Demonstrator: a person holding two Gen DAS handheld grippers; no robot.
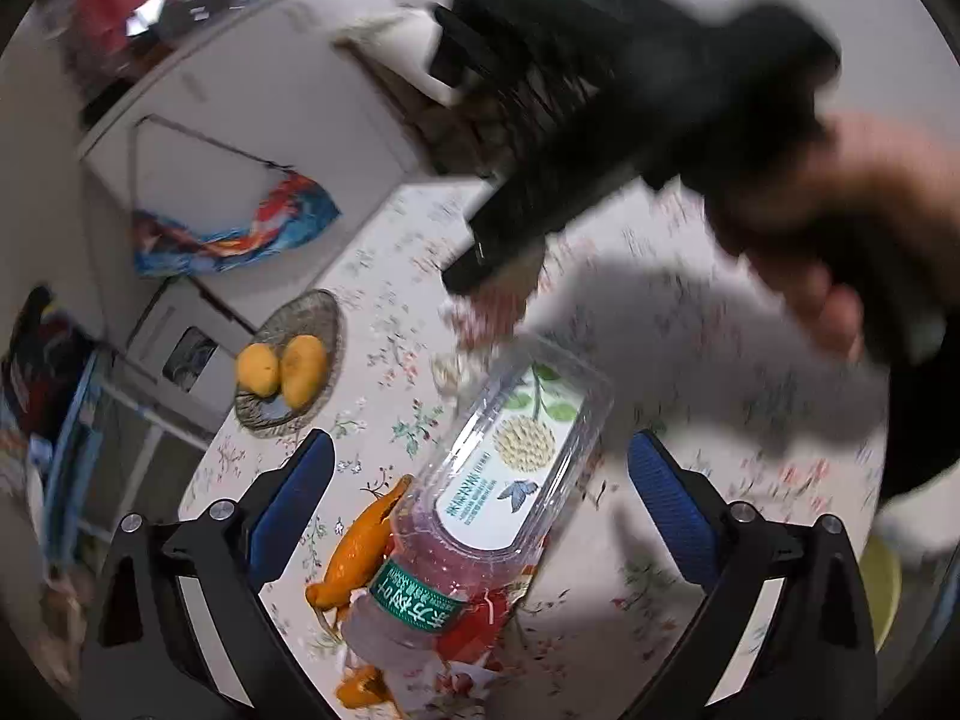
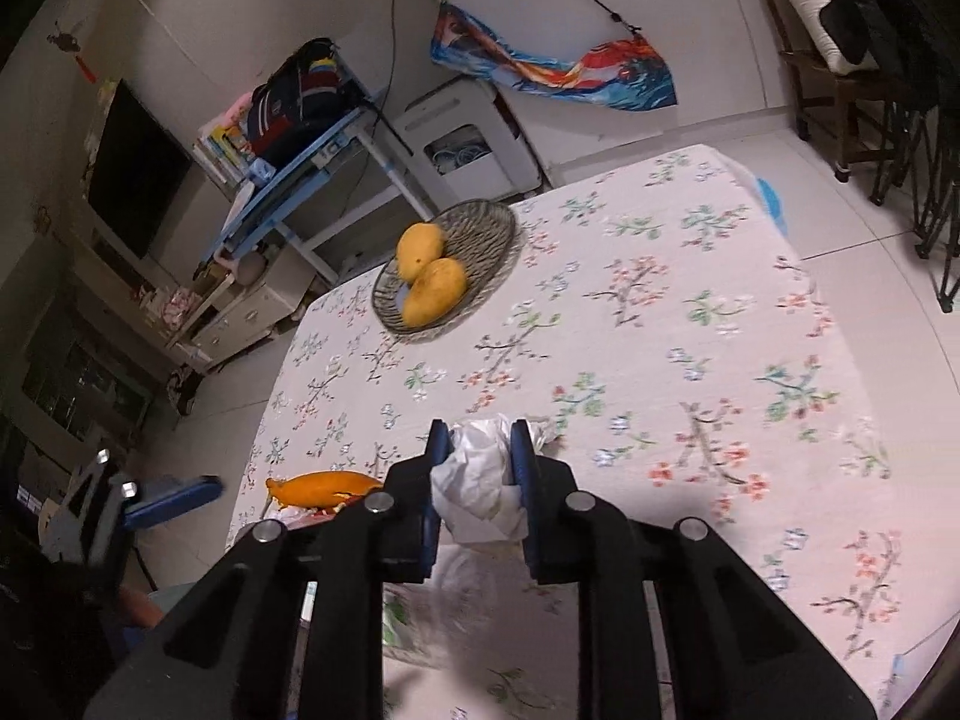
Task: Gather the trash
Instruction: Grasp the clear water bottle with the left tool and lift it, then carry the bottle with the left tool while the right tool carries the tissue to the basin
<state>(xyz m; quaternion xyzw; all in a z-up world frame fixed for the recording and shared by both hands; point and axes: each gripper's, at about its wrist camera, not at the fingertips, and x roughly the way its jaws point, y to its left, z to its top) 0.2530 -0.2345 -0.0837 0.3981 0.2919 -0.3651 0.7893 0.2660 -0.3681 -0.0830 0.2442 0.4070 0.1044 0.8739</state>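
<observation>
A clear plastic bottle (image 1: 510, 480) with a white and green label lies on the floral tablecloth (image 2: 690, 312). My left gripper (image 1: 480, 438) is open, and its blue pads (image 1: 294, 492) stand apart on either side of the bottle without touching it. Orange peel (image 1: 360, 540) lies beside the bottle, near the table's edge. My right gripper (image 2: 480, 429) is shut on a crumpled white tissue (image 2: 477, 480) just above the cloth. In the left wrist view the right gripper (image 1: 480, 264) is a blurred black shape held by a hand (image 1: 840, 240).
A woven plate (image 2: 486, 222) with two mangoes (image 2: 432, 282) sits at the far left of the table. Beyond the table are a white cabinet (image 2: 474, 138), a blue shelf (image 2: 300, 174) and dark chairs (image 2: 900, 90). The table edge (image 2: 270, 396) drops off on the left.
</observation>
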